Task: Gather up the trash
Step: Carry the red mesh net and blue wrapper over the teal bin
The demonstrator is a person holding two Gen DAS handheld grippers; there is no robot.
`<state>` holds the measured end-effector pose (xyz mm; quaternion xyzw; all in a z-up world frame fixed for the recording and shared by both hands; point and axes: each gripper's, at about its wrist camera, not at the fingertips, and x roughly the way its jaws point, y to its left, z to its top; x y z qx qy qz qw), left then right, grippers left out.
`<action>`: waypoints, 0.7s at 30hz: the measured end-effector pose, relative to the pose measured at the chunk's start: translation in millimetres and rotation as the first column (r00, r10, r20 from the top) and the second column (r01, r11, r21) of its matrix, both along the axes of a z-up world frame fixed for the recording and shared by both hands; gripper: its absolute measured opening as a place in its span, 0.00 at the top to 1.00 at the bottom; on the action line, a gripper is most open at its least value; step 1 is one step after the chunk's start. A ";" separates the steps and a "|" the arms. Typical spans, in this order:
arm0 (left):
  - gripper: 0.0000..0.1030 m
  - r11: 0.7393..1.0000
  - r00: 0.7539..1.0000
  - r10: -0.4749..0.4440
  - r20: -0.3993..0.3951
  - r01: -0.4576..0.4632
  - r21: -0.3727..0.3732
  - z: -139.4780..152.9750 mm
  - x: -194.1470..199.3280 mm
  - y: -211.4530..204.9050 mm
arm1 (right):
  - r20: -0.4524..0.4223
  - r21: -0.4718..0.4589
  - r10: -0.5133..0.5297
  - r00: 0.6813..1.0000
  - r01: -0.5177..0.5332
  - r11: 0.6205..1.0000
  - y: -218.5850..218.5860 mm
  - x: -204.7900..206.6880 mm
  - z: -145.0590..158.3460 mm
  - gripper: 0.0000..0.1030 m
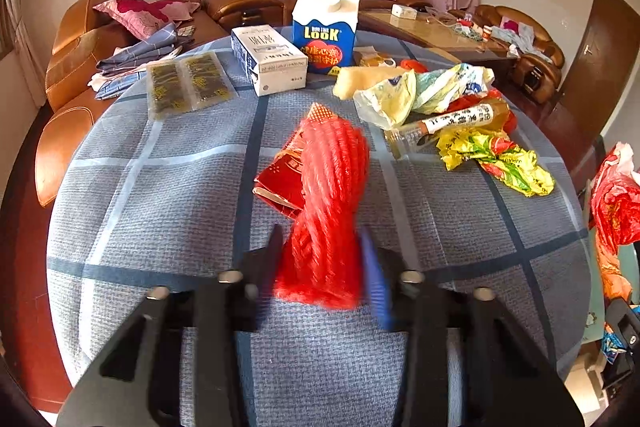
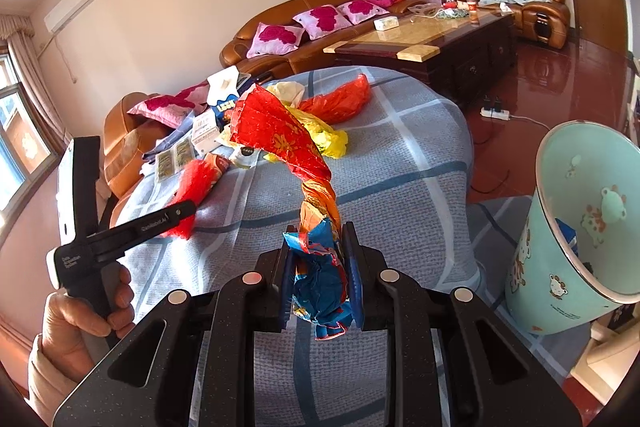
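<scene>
- On our right stands a pale blue waste bin [image 2: 576, 227], flared like a cone and printed with cartoon animals; we see something dark blue low inside it, too hidden to name.
- Our right gripper [image 2: 320, 279] has its jaws closed on a crumpled foil wrapper [image 2: 280, 135], blue at the pinched end, twisting into orange and red above; it hangs beside the bin, not in it.
- Our left gripper [image 1: 322, 247] holds its jaws narrow around a red foam net sleeve [image 1: 332, 203], ribbed and soft, blurred in the left wrist view.
- Under the sleeve lies a flattened red carton [image 1: 280, 179] on the bench [image 1: 160, 207], which wears a blue checked, waffle-textured cloth.
- Farther back stand a gable-topped blue "LOOK" milk carton [image 1: 326, 23] and a white rectangular carton [image 1: 268, 59] on its side.
- Nearby lie two clear flat packets [image 1: 186, 85], crinkled yellow plastic wrappers [image 1: 496, 159] and a small bottle [image 1: 448, 125].
</scene>
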<state>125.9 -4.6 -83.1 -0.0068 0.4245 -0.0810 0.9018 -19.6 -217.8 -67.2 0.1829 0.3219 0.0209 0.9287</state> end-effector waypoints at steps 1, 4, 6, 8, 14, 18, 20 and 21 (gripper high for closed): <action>0.79 1.000 1.000 -0.001 -0.010 0.001 -0.026 -1.8 -0.1 0.8 | 0.000 0.001 -0.004 1.000 0.004 1.000 -1.2 0.3 0.0 0.78; 0.80 0.998 1.000 0.016 0.014 -0.015 -0.054 0.6 -8.8 5.7 | 0.010 0.003 -0.010 1.000 0.010 1.000 -2.8 -0.5 3.3 0.78; 0.80 0.997 0.999 0.029 0.045 -0.026 -0.072 8.0 -19.1 10.2 | 0.020 -0.003 -0.010 1.000 0.010 1.000 -2.3 -1.2 7.3 0.78; 0.80 0.996 0.997 0.032 0.075 -0.025 -0.082 18.7 -30.9 10.9 | 0.035 -0.015 -0.008 0.999 0.009 1.000 -1.7 -2.2 13.6 0.78; 0.80 0.996 0.991 -0.007 0.136 0.019 -0.092 45.4 -60.8 -11.1 | 0.079 -0.055 -0.006 0.997 0.010 0.998 -9.7 -13.1 35.9 0.78; 0.80 0.994 0.986 -0.061 0.156 0.074 -0.083 58.1 -76.0 -36.7 | 0.107 -0.091 -0.033 0.994 0.043 0.995 -27.0 -27.3 49.1 0.78; 0.79 0.993 0.983 -0.084 0.163 0.097 -0.074 63.7 -82.8 -50.1 | 0.120 -0.098 -0.050 0.992 0.062 0.993 -38.6 -35.5 54.9 0.78; 0.79 0.992 0.982 -0.092 0.165 0.105 -0.070 65.6 -86.1 -55.4 | 0.126 -0.102 -0.058 0.990 0.071 0.992 -45.0 -40.0 57.9 0.78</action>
